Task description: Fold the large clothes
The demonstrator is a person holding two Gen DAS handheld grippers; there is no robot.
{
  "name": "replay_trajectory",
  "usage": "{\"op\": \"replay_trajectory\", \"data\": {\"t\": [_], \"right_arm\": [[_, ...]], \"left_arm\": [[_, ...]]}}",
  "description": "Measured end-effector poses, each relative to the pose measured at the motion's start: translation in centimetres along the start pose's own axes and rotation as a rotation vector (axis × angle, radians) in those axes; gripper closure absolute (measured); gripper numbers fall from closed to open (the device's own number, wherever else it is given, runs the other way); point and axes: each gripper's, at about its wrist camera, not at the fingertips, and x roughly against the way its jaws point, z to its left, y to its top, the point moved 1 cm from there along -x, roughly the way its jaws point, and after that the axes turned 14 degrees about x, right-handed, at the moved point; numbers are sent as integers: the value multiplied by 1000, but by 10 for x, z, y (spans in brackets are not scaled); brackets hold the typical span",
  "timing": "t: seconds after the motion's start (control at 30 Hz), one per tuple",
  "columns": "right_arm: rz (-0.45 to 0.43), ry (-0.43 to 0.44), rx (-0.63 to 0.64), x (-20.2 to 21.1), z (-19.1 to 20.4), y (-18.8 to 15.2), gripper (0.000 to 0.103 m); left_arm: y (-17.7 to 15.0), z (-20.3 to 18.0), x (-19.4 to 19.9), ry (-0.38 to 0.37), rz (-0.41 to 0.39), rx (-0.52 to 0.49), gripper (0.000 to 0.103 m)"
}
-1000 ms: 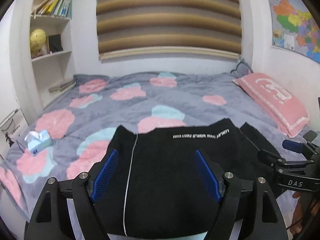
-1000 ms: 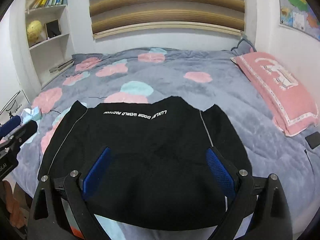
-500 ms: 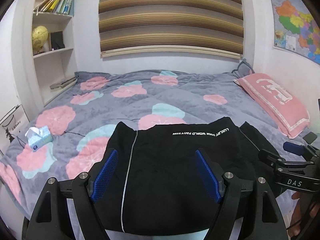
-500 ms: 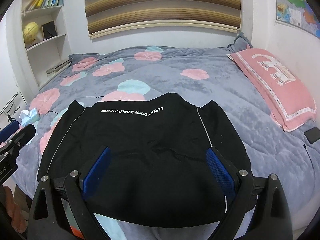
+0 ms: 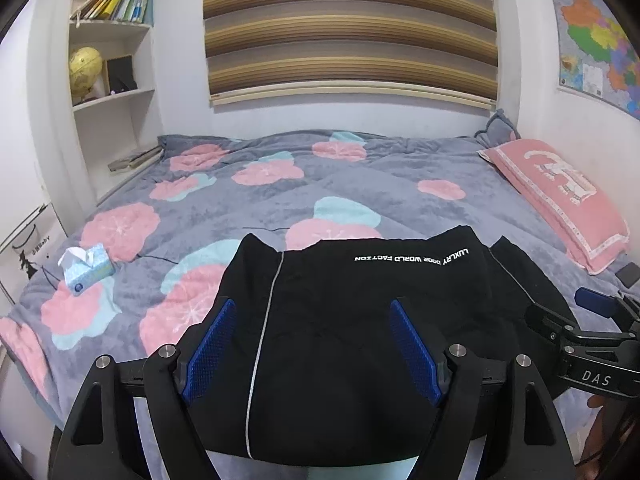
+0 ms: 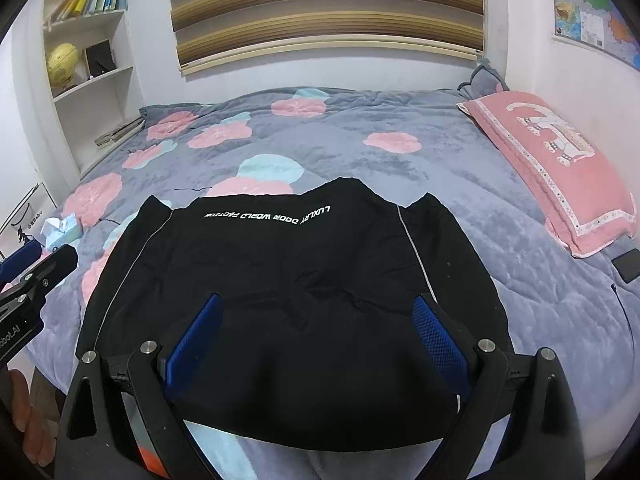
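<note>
While the black jacket (image 6: 288, 320) lies flat on the floral bedspread (image 6: 360, 152), we see left gripper (image 5: 314, 344) and right gripper (image 6: 320, 336) spread wide, holding nothing.

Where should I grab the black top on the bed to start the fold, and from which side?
Take the black top by its two near hem corners, one per hand, coming from the near bed edge. It lies flat with the white lettering far away, and both tongs, left and right, hover open above the near hem.
</note>
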Motion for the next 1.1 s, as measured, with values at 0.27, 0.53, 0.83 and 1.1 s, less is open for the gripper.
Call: {"op": "replay_trajectory", "data": {"t": [0.27,0.53,0.83,1.1], "right_arm": [[9,0,-10,-2,1,-2,6],[15,2,-11,-3,3,-3,6],[24,10,-10,-7,1,-4,6],[35,12,-13,-12,1,-5,6]], "left_arm": [[-5,-3,-3,6,19,-4,23],[-7,-1,-7,8,34,-5,23],[-7,4,-14,5,56,8,23],[-9,3,-17,9,66,13,23]]}}
